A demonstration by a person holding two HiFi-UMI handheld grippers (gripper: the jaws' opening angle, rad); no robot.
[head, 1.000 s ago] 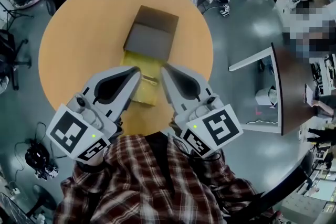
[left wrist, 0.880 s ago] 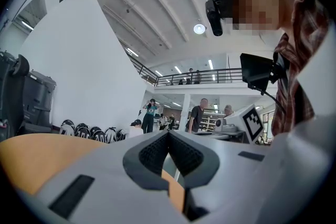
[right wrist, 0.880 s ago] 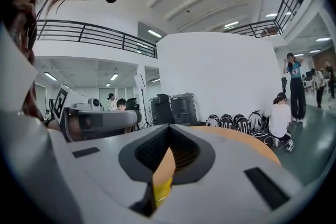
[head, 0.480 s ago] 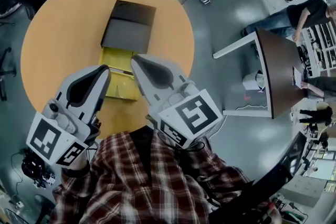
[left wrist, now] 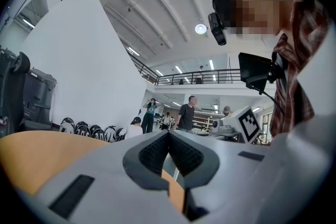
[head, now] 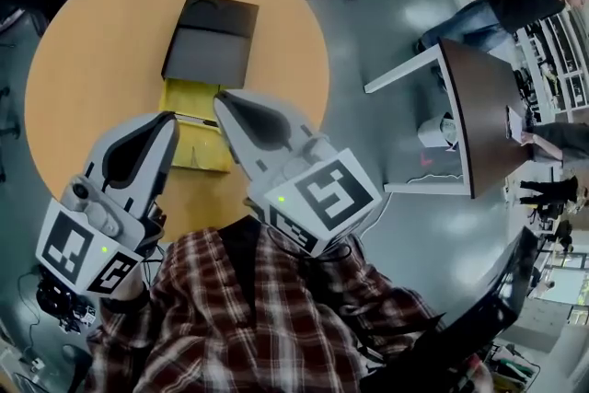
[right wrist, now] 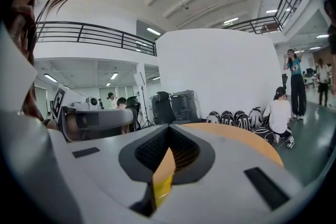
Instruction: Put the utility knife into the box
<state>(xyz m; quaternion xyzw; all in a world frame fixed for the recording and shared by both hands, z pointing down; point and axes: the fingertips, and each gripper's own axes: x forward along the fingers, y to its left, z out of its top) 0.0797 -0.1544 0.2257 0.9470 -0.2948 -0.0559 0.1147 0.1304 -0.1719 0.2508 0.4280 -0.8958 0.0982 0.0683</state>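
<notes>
Two tongs sit above the near part of the round orange bench (head: 92, 41), both pointing towards the far side.

Left tongs (head: 168, 117): closed and empty. In the left gripper view (left wrist: 169, 135) the ribbed pads meet at the tip, and only orange bench surface shows through the slit below them. In the head view the tip overlaps the left side of the yellow open-topped box (head: 198, 143). Cannot tell whether it touches.

The box stands near the middle of the bench. Its dark grey lid (head: 207, 46) is folded back on the far side, and the yellow tray lies between the two tongs.

Utility knife: cannot be picked out in any view. A thin line crosses the tray between the two tips, but it is too small to tell what it is.

Right tongs (head: 221, 98): closed and holding nothing. In the right gripper view (right wrist: 169, 131) the pads are together at the tip, and orange bench and a bit of yellow box show through the gap beneath. In the head view the tip overlaps the far right part of the tray, just near the lid.

Near, below both tongs, is the person's red plaid shirt (head: 258, 308).

To the right, off the bench, a dark brown desk (head: 479, 115) stands on the grey floor. People (head: 515, 0) are at the far right.
</notes>
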